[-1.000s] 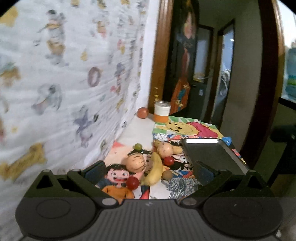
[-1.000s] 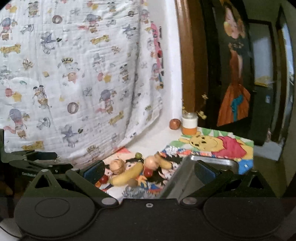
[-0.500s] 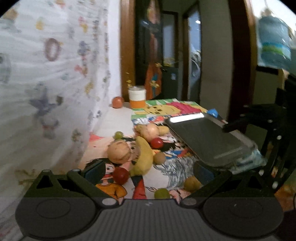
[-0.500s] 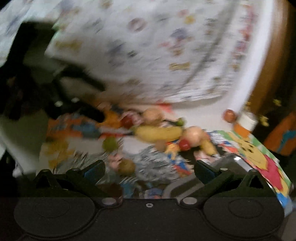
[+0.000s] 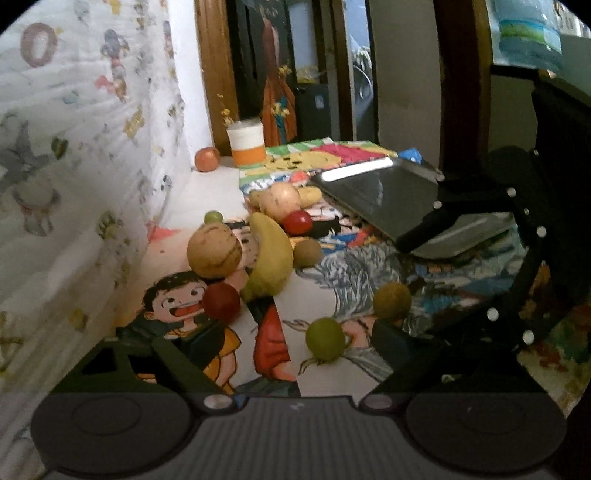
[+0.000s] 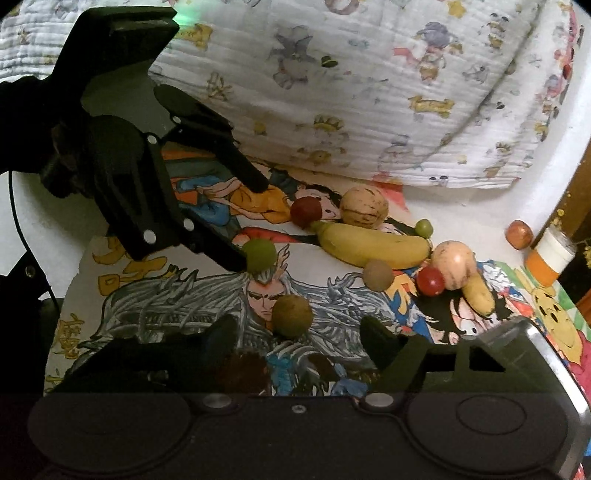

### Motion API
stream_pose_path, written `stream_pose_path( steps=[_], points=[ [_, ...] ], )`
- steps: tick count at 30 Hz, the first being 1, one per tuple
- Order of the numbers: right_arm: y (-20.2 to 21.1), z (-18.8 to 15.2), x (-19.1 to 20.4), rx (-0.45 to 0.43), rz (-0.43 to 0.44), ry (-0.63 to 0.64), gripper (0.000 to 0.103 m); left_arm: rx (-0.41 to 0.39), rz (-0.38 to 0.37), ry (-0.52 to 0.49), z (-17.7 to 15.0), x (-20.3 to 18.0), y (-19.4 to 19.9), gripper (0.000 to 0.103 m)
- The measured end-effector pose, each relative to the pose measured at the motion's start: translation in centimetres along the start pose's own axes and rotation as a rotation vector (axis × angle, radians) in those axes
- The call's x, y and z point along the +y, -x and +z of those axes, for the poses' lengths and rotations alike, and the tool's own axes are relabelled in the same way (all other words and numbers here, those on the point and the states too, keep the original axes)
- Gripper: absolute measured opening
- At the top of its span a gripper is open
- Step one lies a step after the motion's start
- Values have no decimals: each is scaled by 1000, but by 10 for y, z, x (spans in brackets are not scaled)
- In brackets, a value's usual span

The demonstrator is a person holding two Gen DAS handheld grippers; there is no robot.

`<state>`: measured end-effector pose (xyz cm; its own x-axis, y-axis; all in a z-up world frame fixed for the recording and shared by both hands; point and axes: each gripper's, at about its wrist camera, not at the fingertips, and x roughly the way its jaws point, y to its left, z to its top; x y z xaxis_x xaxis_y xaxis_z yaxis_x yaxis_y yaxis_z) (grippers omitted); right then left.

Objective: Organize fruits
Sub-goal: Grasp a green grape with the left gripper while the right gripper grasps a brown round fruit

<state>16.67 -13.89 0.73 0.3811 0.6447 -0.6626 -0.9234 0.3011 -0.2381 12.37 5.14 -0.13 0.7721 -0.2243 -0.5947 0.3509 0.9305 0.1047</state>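
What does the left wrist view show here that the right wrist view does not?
Only the left wrist view shows the dark doorway with the orange-robed figure picture and the blue water bottle. Only the right wrist view shows the left gripper from outside, jaws open, beside the round green fruit. Both show the long yellow banana, the metal tray, the orange-and-white cup and the cartoon-print mat.

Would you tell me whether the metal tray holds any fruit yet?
Empty as far as visible: the metal tray shows bare metal, its near end hidden by the right gripper.
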Motion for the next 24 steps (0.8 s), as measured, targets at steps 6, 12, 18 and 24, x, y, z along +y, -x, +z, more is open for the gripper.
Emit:
stream_pose_path(
  steps=[6, 12, 18, 24],
  points=[
    [-8, 2, -7, -7, 40, -21, 48, 25, -14, -20, 0, -1, -9, 70],
    [-12, 1, -13, -16, 76, -71, 39, 48, -43, -28, -1, -3, -15, 50],
    [-13, -2, -14, -29, 102, -114, 29, 65, -57, -29, 2, -8, -16, 33],
    [-11, -6, -18, -44, 105, -188, 28, 102, -28, 10, 8, -13, -17, 27]
  ],
)
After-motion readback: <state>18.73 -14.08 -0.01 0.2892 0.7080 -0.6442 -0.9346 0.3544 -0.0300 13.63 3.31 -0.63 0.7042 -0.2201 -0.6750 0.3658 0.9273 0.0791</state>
